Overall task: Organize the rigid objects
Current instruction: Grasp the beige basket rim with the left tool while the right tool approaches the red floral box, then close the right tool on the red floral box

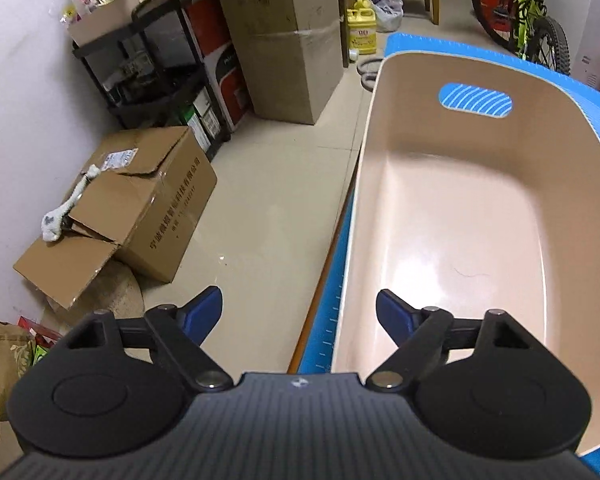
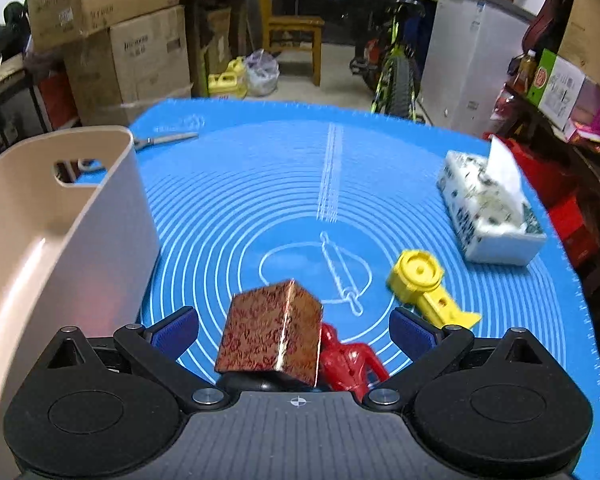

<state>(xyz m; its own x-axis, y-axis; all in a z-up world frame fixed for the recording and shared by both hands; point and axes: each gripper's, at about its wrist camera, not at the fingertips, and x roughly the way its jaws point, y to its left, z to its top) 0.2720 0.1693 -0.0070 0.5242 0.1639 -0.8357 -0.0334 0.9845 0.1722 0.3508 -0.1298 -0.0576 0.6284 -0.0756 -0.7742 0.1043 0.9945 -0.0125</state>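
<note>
A beige plastic bin (image 1: 460,220) stands empty on the blue mat at the table's left edge; it also shows in the right wrist view (image 2: 60,240). My left gripper (image 1: 299,314) is open and empty, hovering over the bin's near left rim. My right gripper (image 2: 294,330) is open above the mat. A brown-and-red patterned cube (image 2: 270,334) sits tilted between its fingers, touching neither pad. A red toy figure (image 2: 348,364) lies just right of the cube. A yellow plastic part (image 2: 428,286) lies further right.
A tissue box (image 2: 488,216) sits at the mat's right side. Scissors (image 2: 164,140) lie at the far left of the blue mat (image 2: 260,184). Cardboard boxes (image 1: 140,208), a black shelf (image 1: 152,72) and a bicycle (image 1: 528,12) stand on the floor around the table.
</note>
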